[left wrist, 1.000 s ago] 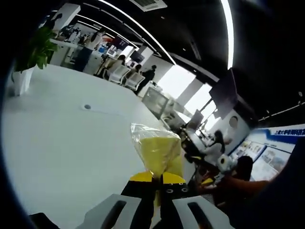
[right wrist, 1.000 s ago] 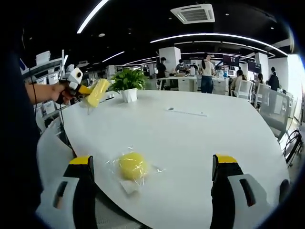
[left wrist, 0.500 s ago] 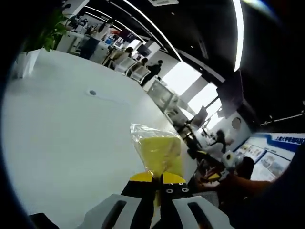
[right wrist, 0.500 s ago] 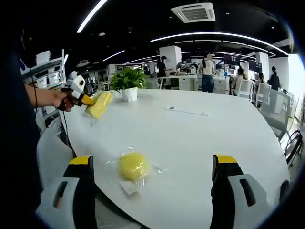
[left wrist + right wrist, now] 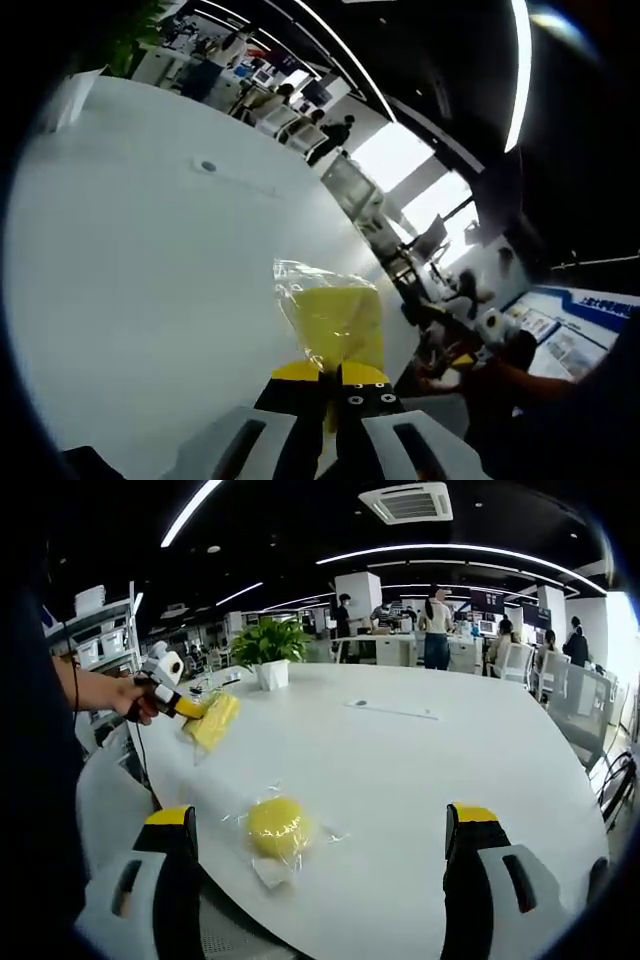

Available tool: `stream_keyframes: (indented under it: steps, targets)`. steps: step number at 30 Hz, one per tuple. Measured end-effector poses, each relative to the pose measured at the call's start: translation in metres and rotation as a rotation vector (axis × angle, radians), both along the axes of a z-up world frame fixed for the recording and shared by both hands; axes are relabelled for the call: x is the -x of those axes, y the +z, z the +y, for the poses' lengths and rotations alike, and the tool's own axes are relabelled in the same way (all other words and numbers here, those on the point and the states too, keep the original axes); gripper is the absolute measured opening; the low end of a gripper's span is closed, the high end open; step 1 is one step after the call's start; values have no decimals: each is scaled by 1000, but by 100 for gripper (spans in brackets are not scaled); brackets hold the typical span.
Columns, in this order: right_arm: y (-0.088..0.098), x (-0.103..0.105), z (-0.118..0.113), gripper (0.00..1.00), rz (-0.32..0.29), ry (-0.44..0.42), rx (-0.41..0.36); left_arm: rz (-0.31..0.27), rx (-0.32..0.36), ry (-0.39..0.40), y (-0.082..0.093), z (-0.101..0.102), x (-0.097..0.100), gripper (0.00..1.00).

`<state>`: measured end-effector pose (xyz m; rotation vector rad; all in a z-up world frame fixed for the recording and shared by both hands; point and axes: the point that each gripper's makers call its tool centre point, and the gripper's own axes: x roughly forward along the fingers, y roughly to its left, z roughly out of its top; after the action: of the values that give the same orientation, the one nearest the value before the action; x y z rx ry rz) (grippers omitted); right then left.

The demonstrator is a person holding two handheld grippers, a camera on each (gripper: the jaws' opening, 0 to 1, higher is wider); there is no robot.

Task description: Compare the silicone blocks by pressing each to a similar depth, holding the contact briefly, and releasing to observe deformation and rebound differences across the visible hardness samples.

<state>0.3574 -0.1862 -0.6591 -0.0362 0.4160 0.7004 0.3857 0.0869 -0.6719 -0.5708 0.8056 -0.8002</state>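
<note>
A yellow silicone block in a clear bag (image 5: 335, 320) is pinched between my left gripper's (image 5: 331, 373) yellow-tipped jaws, held above the white table (image 5: 140, 270). From the right gripper view, that left gripper (image 5: 188, 709) and its bagged block (image 5: 215, 721) hang low over the table's left side, in a person's hand (image 5: 140, 695). A round yellow silicone block in a clear bag (image 5: 278, 827) lies on the table near its front edge. My right gripper (image 5: 318, 825) stands open, its jaws wide apart, with the round block between and just ahead of them.
A potted plant (image 5: 271, 652) stands at the table's far left. A thin strip with a small round part (image 5: 388, 710) lies mid-table. People, desks and chairs (image 5: 520, 665) fill the room behind. The table's right half (image 5: 470, 760) is bare.
The left gripper has come down and nearer to the table with the bagged block, tilting as it went. The right gripper and the round block have not moved.
</note>
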Motion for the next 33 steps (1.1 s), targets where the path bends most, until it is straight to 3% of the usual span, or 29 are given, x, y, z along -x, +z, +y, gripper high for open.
stream_keyframes:
  steps: [20, 23, 33]
  targets:
    - [-6, 2, 4, 97, 28, 4, 7, 151, 21, 8, -56, 7, 2, 1]
    - [-7, 1, 3, 97, 26, 6, 12, 204, 64, 32, -65, 6, 3, 1]
    - [-13, 4, 4, 97, 38, 14, 29, 248, 40, 24, -88, 9, 3, 1]
